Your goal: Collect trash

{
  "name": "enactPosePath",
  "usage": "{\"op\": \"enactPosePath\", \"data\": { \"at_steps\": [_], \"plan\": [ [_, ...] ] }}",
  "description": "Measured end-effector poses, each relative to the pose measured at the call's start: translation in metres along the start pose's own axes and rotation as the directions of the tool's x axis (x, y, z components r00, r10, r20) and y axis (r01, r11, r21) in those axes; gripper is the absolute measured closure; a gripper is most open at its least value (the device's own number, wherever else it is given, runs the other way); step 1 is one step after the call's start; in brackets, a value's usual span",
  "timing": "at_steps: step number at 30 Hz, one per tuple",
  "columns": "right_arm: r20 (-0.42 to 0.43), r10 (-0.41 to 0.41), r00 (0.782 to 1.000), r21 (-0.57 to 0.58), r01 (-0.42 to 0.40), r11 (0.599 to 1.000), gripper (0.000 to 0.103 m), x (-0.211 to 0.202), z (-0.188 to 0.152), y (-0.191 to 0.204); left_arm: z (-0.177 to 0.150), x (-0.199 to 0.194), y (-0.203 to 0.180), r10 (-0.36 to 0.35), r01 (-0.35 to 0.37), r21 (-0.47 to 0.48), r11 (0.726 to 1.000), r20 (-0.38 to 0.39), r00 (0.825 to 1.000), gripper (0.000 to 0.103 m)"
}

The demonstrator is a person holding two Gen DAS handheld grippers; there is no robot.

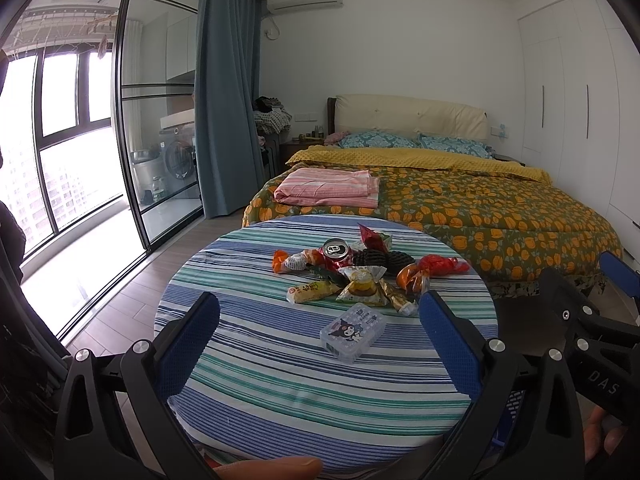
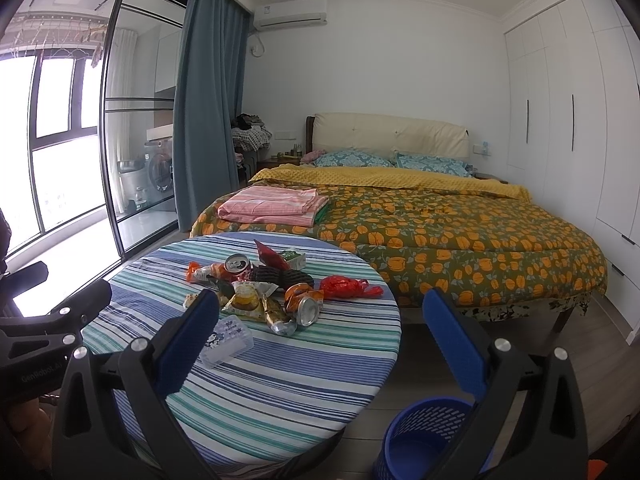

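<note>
A round bench (image 1: 280,392) under a striped cloth carries a heap of trash (image 1: 360,272) gathered toward its far edge, nearer the bed (image 1: 480,216) than the person. In the heap a red can (image 1: 335,250) stands upright at the back, a second can (image 2: 308,309) lies on its side toward the right edge, and a crumpled red bag (image 2: 346,286) sits closest to that right edge. A small clear box (image 1: 353,331) lies apart from the heap, nearer the middle of the bench. The near half of the cloth is bare striped fabric up to the near edge. The left hand-held gripper (image 1: 320,344) hovers above the near half with its blue fingers (image 1: 188,344) spread wide, grasping nothing. The right hand-held gripper (image 2: 320,340) hangs off the right edge of the bench, likewise released and empty. A blue mesh bin (image 2: 424,432) stands on the floor just beside the near right edge. A strip of wooden floor separates the bench from the glass sliding door (image 1: 160,120) on the left.
</note>
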State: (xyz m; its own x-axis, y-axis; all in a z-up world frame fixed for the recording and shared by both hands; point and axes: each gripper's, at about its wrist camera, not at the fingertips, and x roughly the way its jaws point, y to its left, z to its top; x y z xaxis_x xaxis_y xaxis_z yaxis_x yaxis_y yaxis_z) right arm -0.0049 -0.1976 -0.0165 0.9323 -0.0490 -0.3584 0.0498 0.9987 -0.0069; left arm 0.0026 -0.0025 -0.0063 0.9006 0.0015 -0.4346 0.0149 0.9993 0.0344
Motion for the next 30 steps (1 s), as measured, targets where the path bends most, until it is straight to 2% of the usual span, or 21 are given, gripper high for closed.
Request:
{"op": "enactPosePath", "data": {
  "at_steps": [30],
  "plan": [
    [0.001, 0.0, 1.0, 0.0, 0.0, 1.0, 0.004, -0.0001, -0.0004, -0.0011, -0.0096, -0.0017, -0.0082, -0.009, 0.01, 0.013, 1.0, -0.006, 1.0, 0.004]
  ]
}}
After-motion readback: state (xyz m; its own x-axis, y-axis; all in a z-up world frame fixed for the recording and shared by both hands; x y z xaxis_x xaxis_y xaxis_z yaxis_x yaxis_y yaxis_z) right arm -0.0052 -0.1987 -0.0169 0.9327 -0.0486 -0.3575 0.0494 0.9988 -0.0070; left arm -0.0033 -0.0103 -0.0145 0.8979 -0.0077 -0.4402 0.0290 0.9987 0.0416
